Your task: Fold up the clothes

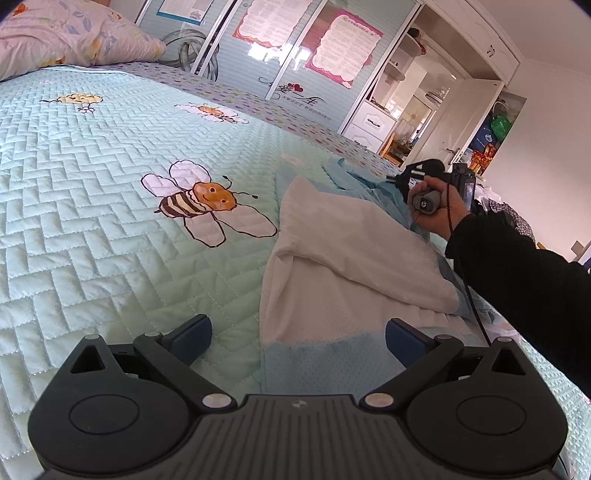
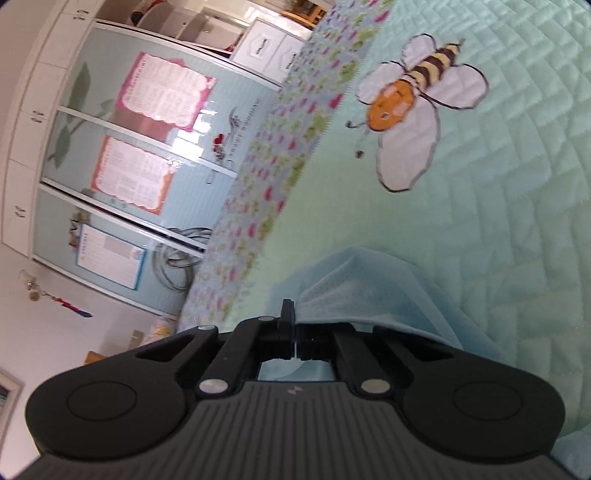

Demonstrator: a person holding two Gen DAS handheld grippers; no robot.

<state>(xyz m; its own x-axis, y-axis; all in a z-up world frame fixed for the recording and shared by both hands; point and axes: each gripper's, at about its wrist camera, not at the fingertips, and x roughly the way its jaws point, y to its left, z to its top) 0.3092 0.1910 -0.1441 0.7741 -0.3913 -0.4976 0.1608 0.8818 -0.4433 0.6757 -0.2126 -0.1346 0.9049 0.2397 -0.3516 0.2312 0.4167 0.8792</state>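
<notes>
Bed (image 1: 92, 229) with a mint quilted cover, herringbone stitching, cartoon bee (image 1: 199, 201) prints, dotted floral border along the far edge. Floral pillow (image 1: 70, 33) at top left of the left wrist view. Behind the bed a wardrobe with pale blue sliding doors (image 1: 266, 48) carrying pink and orange framed posters; white drawers (image 1: 367, 123) and open shelves to the right of it.

Garment (image 1: 332, 258), white with light blue mesh parts, lies crumpled on the bed's right portion in the left wrist view, its near hem between the left gripper's fingers.

Left gripper (image 1: 298, 338) wide apart, hovering low over that hem, pads not pressing anything.

Right gripper (image 2: 291, 317) fully closed, pinching a light blue fold of the garment (image 2: 369, 295); cloth drapes from the tips. In the left wrist view the person's hand (image 1: 437, 212) in a dark sleeve (image 1: 524, 280) holds it at the garment's far end.

Hard to tell: clutter beyond the sleeve at right edge is small and blurred. Right wrist view is rolled sideways and motion-soft. Garment type unclear; its far side is hidden by the arm.
</notes>
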